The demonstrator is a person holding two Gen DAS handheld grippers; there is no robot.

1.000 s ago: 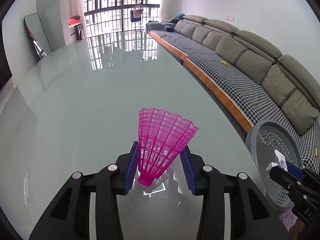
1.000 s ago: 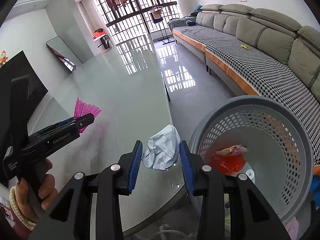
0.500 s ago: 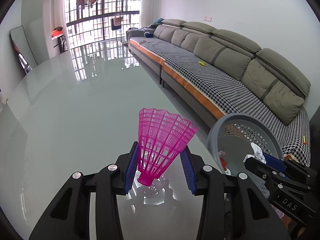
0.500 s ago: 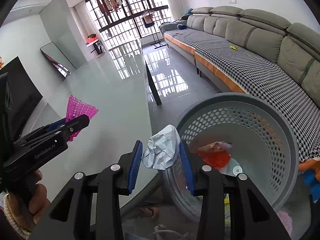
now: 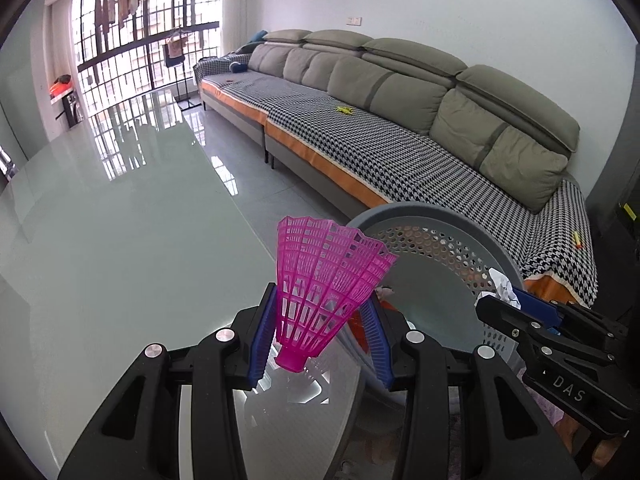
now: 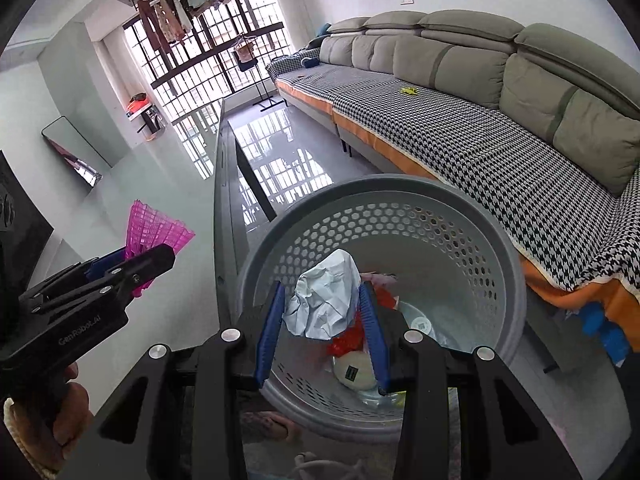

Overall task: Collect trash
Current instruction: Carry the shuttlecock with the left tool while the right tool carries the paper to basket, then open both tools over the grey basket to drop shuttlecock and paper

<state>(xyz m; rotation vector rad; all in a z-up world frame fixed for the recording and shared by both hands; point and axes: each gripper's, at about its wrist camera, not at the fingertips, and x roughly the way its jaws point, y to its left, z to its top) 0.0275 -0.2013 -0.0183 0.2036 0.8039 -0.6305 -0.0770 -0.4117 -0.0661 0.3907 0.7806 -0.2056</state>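
Crumpled paper (image 6: pixel 325 300) clamped in right tool (image 6: pixel 322 330) above basket (image 6: pixel 508 280) (shuttlecock (image 5: pixel 324 288) clamped in left tool (image 5: pixel 320 336)).

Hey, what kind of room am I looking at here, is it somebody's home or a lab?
Most likely a living room in a home. A long grey sofa runs along the wall, laundry hangs by the barred window, and a glass table stands beside a grey basket holding trash.
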